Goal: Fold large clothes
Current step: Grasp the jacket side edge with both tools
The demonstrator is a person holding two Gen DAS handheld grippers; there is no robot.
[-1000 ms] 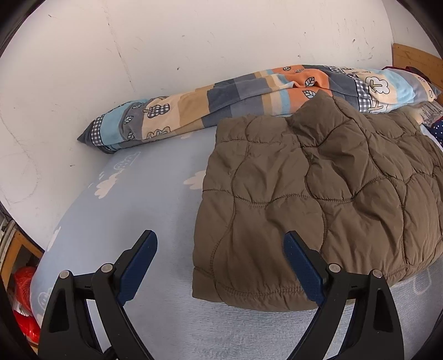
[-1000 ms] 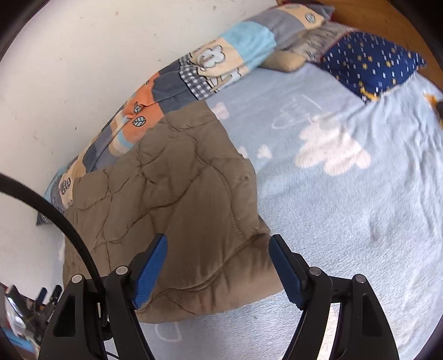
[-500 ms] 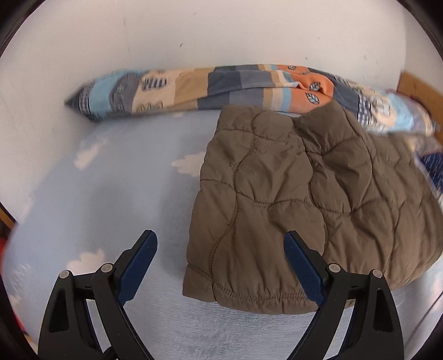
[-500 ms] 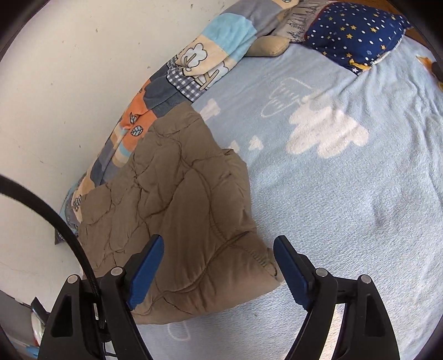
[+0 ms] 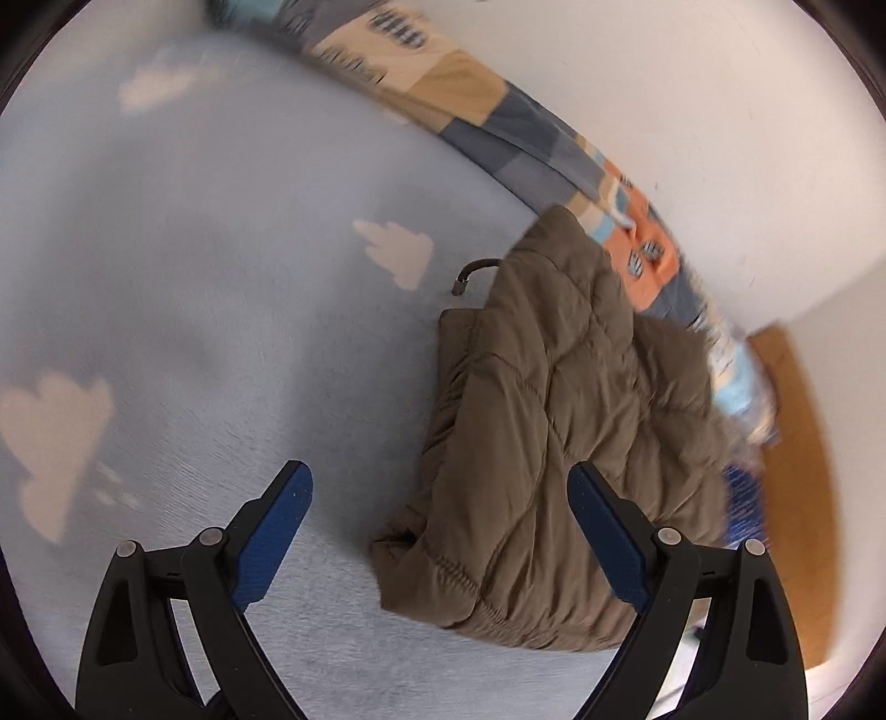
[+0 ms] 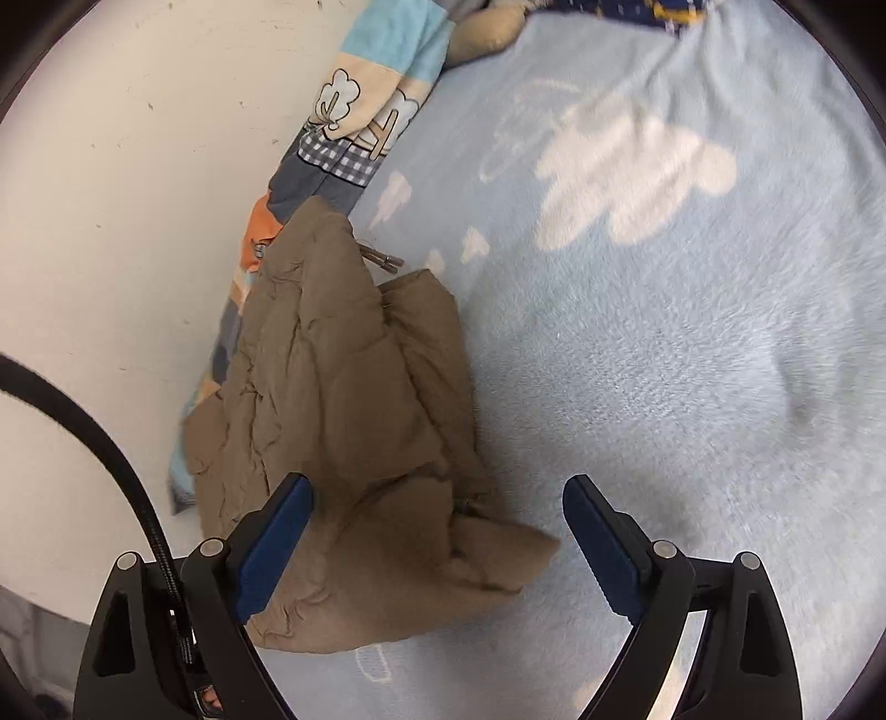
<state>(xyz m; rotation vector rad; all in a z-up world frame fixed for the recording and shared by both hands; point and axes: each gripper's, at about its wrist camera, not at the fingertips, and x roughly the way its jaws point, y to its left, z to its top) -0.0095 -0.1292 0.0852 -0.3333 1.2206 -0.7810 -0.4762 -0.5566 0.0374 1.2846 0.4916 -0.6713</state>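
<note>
The brown quilted puffer jacket [image 5: 559,443] lies on the bed with the pale blue fleece cloud-print sheet [image 5: 221,277], already doubled into a thick, roughly rectangular bundle. Its far end rests against the long patchwork bolster pillow [image 5: 498,116] that runs along the white wall [image 6: 138,194], and its near elasticated hem points toward both cameras. Judging from this, most of the folding looks done; the bundle is lumpy, with a corner flap sticking out on the sheet side in the right wrist view, and a thin drawcord with a metal tip [image 5: 470,274] pokes out near the bolster. What seems left is one more fold or a tidy-up of those loose bits.

The left gripper [image 5: 440,523] is spread wide and empty, hovering over the jacket's near hem with one finger over the bare sheet and the other over the fabric. The right gripper [image 6: 437,520] has its jaws opening; the jacket's near corner lies beneath the gap, but the pads do not press on it.

No containers are in view. Beyond the bolster's far end sit a beige stuffed toy [image 6: 487,27] and a dark blue star-print pillow [image 6: 637,8].
</note>
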